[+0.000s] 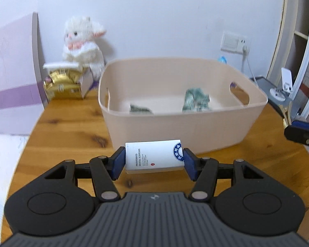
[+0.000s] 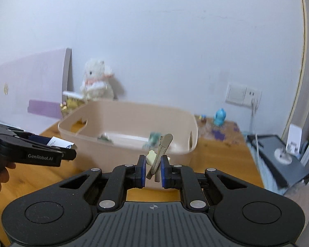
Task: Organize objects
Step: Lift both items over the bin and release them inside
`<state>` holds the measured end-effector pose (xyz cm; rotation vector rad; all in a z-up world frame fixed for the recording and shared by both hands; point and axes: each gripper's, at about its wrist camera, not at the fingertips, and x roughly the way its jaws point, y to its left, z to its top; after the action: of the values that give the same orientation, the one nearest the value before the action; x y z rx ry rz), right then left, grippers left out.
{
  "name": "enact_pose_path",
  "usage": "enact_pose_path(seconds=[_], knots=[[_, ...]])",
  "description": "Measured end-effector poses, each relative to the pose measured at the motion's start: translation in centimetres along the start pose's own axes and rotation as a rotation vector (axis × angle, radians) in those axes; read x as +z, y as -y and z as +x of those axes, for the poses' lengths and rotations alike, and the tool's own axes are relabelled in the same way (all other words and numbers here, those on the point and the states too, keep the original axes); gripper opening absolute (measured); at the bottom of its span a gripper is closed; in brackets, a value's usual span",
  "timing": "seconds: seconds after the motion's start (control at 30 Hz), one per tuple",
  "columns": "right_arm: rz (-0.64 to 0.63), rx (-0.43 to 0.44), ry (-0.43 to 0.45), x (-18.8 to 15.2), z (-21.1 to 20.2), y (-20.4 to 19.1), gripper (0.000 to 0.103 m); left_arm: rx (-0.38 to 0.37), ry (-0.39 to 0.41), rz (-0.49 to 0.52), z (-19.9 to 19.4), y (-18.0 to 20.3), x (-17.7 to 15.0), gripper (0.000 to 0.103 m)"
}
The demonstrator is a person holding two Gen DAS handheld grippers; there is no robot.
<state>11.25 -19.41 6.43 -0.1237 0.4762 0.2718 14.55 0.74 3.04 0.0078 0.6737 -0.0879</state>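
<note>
**Both grippers loaded, bin just ahead**

My left gripper (image 1: 154, 160) is clamped across the two short ends of a small white box (image 1: 153, 154) printed with hotel-supply lettering and a blue round seal. I judge it light, thin card that would dent under a hard squeeze; holding the ends, as now, is the sound place. It hangs just short of the near wall of the beige bin (image 1: 175, 127), above the tabletop (image 1: 68, 127).

My right gripper (image 2: 152, 171) is closed on a slim grey utility knife (image 2: 161, 152), held low on its body and leaning to the right, with a small cream-coloured piece (image 2: 150, 156) beside it between the pads; what that piece is, I cannot tell. The knife looks stiff, smooth and apt to pivot, so I judge a grip nearer its middle safer.

Count:
- In hand: one box, one knife, one cream piece
- In the bin: two crumpled green-patterned items (image 1: 195, 99), soft by appearance
- Behind the bin: one white plush toy (image 1: 82, 45), one gold packet (image 1: 61, 84)
- Far right: one blue figurine (image 2: 220, 117)
</note>
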Motion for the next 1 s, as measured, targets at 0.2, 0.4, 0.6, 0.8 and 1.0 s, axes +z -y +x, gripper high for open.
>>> enact_pose_path(seconds=[0.2,0.4,0.6,0.8,1.0], knots=[[-0.007,-0.009,0.049,2.9,1.3,0.4,0.013,0.013,0.071,0.024,-0.8,0.2,2.8,0.061],[-0.001,-0.013,0.044,4.6,4.7,0.5,0.013,0.04,0.085,0.048,1.5,0.5,5.5,0.061],[-0.01,-0.03,-0.026,4.9,9.1,0.2,0.013,0.078,0.037,0.063,6.1,0.9,7.3,0.061],[-0.042,-0.015,-0.115,4.5,13.0,-0.4,0.013,0.097,-0.07,0.057,10.8,0.6,7.3,0.061],[-0.021,-0.002,-0.196,3.8,15.4,-0.6,0.015,0.071,-0.115,0.095,11.9,1.3,7.0,0.062]])
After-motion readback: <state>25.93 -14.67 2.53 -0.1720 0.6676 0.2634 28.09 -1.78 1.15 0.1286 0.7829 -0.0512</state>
